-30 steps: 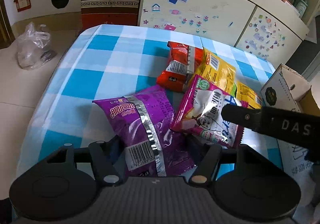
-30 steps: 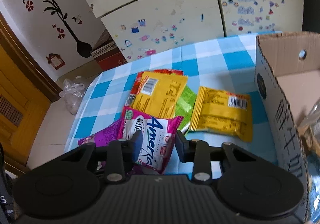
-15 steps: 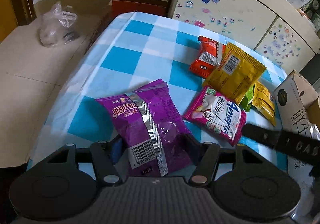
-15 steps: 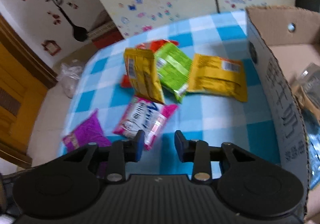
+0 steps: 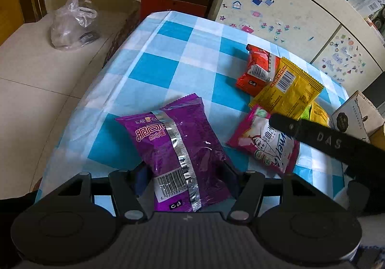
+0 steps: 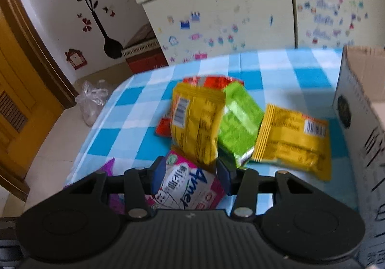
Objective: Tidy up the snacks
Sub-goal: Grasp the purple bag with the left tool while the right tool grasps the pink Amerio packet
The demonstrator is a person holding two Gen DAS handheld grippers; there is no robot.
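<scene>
Left wrist view: we are pinching the lower half of a purple foil snack packet with a silver strip and a barcode (image 5: pixel 178 148) between the blue-padded fingers (image 5: pixel 140 178) of the left gripper (image 5: pixel 186 177). The jaws are standing partly closed, with a pad against each side of the bag. The bag is reaching up toward 12 o'clock over the blue-and-white checked tablecloth (image 5: pixel 168 57).

At 3 o'clock from it, a pink-and-white plastic snack packet (image 5: pixel 264 146) is lying on the cloth under a black finger of the right gripper (image 6: pixel 191 172). In the right wrist view we are seeing that gripper's jaws drawn in about as narrow as they go, with the pink packet showing between the fingers. We cannot tell whether the pads are pressing on it.

Further out at 12 o'clock, a large yellow foil packet (image 6: pixel 195 124) is overlapping a red packet (image 5: pixel 255 71) and a bright green packet (image 6: pixel 240 124). A smaller yellow packet (image 6: pixel 291 139) is lying at 2 o'clock, near the open brown cardboard box (image 6: pixel 361 124) at 3 o'clock.

Beyond the table, a cream cabinet covered in stickers (image 5: pixel 276 4) is standing at 12 o'clock and a clear plastic bag (image 5: pixel 72 26) is sitting on the floor at 10 o'clock.
</scene>
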